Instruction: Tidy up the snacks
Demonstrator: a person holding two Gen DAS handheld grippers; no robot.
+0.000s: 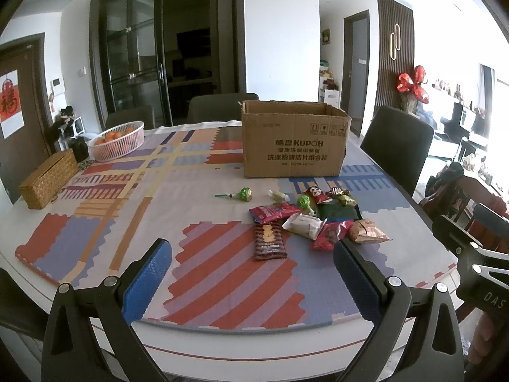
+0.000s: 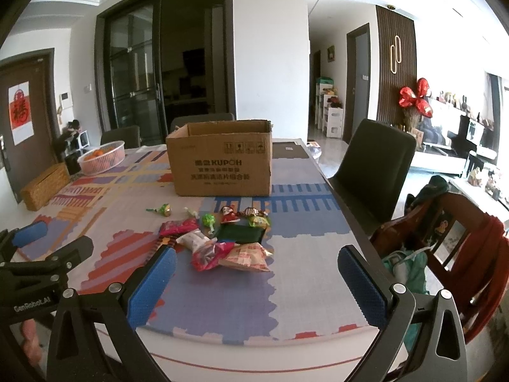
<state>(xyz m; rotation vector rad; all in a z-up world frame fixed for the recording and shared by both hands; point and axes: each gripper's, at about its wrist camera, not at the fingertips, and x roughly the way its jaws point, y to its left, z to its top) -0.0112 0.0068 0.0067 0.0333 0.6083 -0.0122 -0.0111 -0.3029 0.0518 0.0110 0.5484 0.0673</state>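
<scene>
An open cardboard box (image 1: 294,140) stands on the table, also in the right wrist view (image 2: 222,167). In front of it lies a pile of snack packets (image 1: 315,219) (image 2: 222,242): a brown biscuit packet (image 1: 268,242), red packets, a tan packet (image 2: 248,256), a dark green packet (image 2: 241,234), a lollipop (image 1: 243,194) and small candies. My left gripper (image 1: 253,270) is open and empty above the near table edge, short of the pile. My right gripper (image 2: 257,273) is open and empty, near the pile's front.
A white basket of oranges (image 1: 117,140) and a woven tissue box (image 1: 47,180) sit at the table's far left. Dark chairs (image 1: 397,146) stand around the table. A wooden high chair (image 2: 445,238) is at the right. The table carries a patterned mat (image 1: 127,191).
</scene>
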